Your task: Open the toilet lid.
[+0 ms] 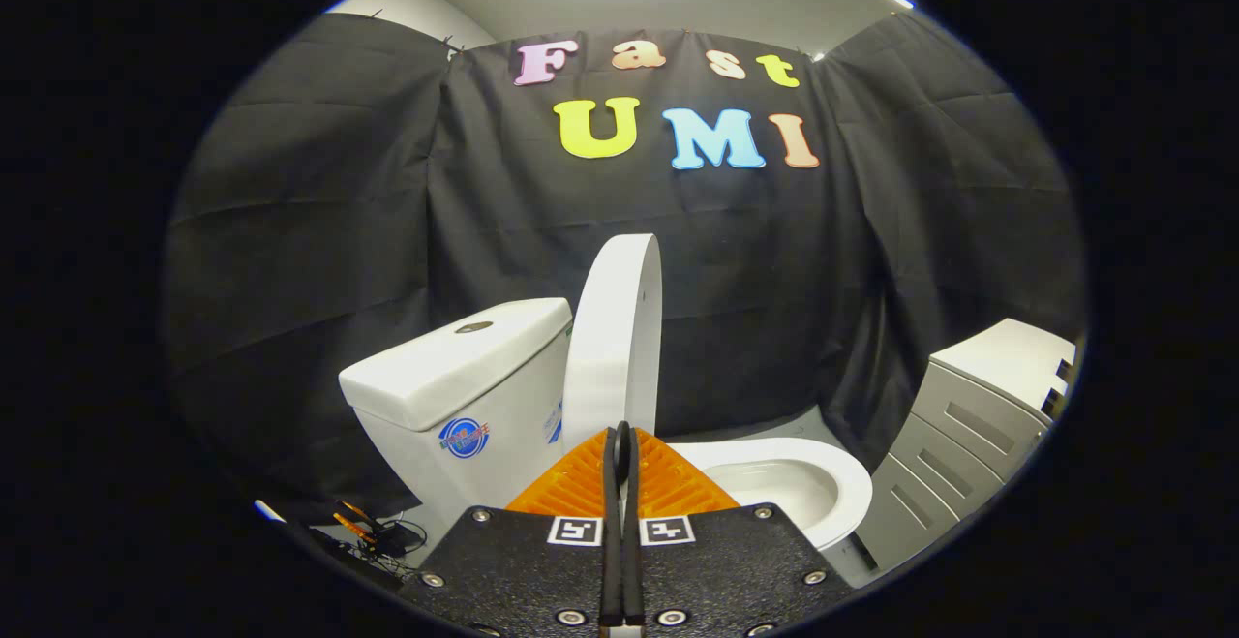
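Black cloth (339,231) walls the booth behind the fixtures. Leftmost, cables (373,533) lie on the floor beside the toilet tank (455,377). Toilet lid (615,333) stands raised, upright against the tank. Tool (621,444) fingers are pressed together, pinching nothing, just before the lid. Bowl (823,469) lies open beyond; a drawer cabinet (968,425) stands rightmost.

A mock bathroom inside a booth: a white ceramic toilet (774,483) with cistern (455,377) sits lower centre, a grey drawer cabinet (968,435) lower right, black cloth (319,231) draped behind as walls.
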### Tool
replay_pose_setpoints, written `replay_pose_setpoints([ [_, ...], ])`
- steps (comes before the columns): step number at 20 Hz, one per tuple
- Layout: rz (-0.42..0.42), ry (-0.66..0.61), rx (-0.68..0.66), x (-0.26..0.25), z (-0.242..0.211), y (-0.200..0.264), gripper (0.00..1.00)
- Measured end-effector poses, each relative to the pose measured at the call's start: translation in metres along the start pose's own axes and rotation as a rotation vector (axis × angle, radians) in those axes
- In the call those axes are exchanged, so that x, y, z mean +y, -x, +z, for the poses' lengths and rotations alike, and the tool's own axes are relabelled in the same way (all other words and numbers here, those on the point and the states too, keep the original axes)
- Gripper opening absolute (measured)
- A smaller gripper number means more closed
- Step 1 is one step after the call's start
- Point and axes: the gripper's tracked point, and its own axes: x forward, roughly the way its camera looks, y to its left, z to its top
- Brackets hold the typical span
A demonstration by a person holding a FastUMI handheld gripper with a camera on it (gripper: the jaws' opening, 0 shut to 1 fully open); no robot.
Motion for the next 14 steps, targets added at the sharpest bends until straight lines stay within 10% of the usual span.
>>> replay_pose_setpoints([
  [14,0.102,0.226,-0.007,0.067,-0.003,-0.010,0.00],
])
